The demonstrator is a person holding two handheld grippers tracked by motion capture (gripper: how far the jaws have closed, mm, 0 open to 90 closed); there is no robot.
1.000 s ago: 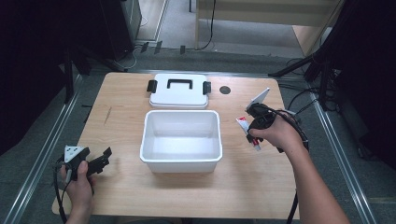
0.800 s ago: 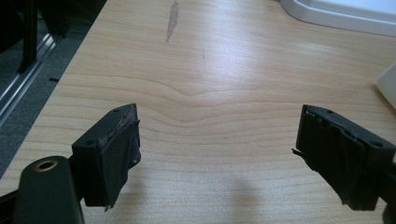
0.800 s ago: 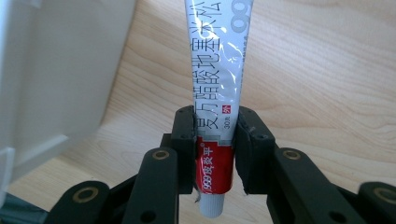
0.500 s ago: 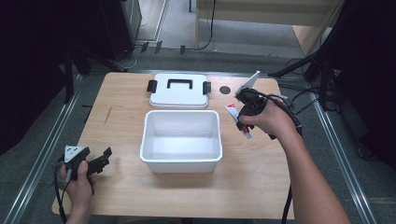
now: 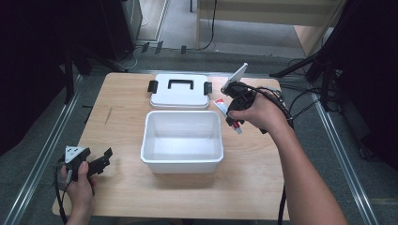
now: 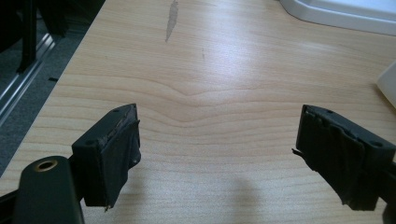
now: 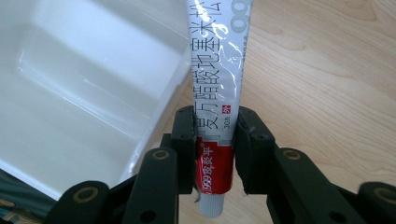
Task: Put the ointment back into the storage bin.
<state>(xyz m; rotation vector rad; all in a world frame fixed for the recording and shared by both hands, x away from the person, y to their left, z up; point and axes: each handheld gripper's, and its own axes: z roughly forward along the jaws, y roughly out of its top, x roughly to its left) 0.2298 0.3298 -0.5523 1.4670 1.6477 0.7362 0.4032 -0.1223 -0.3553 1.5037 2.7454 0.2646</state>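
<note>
- a light wooden bench (image 5: 122,117) carries an open white plastic tub (image 5: 182,140) at its middle, empty inside.
- behind the tub, just apart from it, lies a flat white plastic lid with a black handle and black side clips (image 5: 180,90).
- the right tongs (image 5: 231,114), held in the person's right hand (image 5: 258,112), sit just beside the tub's right rim, near its far corner, above the bench.
- those tongs are clamped on a slim silver-and-red squeeze tube printed with chinese characters (image 7: 217,93); in the right gripper view the jaws pinch it at the red band near the white cap end, and the rest of the tube runs away past the tub's edge.
- the left tongs (image 5: 98,161), in the person's left hand (image 5: 77,180), rest at the near left corner of the bench, well apart from the tub.
- in the left gripper view their jaws stand wide apart with bare wood between them.
</note>
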